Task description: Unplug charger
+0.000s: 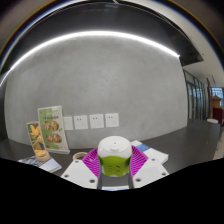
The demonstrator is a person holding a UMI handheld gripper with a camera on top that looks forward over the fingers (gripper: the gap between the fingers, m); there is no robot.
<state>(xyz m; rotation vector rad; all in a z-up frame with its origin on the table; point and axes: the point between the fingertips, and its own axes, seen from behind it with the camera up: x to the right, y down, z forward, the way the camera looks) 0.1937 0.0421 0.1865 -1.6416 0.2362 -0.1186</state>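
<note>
A small charger (pixel 113 150), rounded with a white top and a green body, sits between my gripper's (pixel 113 158) fingers. Both magenta pads (pixel 90 160) press against its sides, so the gripper is shut on it. Beyond it, the grey wall carries a row of white wall sockets (pixel 96 121) just above the counter. The charger is well away from the sockets and nearer to me. No cable shows.
Two upright leaflets (pixel 50 128) with pictures lean against the wall left of the sockets. A dark counter (pixel 170 145) runs along the wall. Flat papers (pixel 150 152) lie on it right of the fingers. A window (pixel 214 100) shows far right.
</note>
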